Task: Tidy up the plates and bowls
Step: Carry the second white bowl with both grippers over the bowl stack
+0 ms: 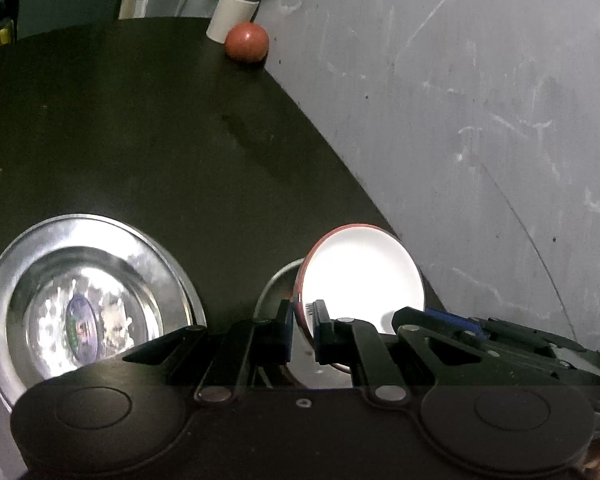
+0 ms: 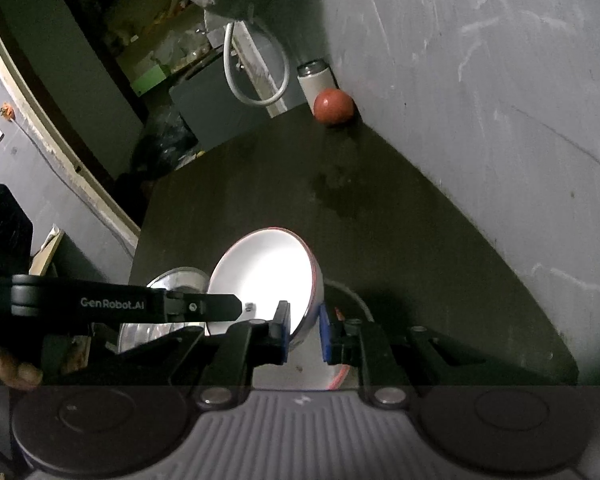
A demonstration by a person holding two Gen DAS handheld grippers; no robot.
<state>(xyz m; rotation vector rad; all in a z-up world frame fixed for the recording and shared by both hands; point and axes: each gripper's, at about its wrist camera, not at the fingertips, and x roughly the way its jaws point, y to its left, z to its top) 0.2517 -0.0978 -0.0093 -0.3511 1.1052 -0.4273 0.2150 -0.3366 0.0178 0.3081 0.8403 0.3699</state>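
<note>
A white bowl with a red rim (image 1: 360, 268) is held tilted above the dark table. My left gripper (image 1: 304, 330) is shut on its near-left rim. My right gripper (image 2: 305, 334) is shut on the rim of the same bowl (image 2: 264, 276) from the other side. A steel plate (image 1: 80, 300) lies on the table to the left; it also shows in the right wrist view (image 2: 172, 280), partly behind the left gripper's body. A second steel rim (image 1: 274, 280) peeks out under the bowl.
A red ball (image 1: 247, 43) and a white can (image 1: 232, 10) stand at the table's far corner against the grey wall (image 1: 480, 100). The table's left edge (image 2: 140, 240) drops off to the floor. A grey hose (image 2: 256, 68) hangs beyond the table.
</note>
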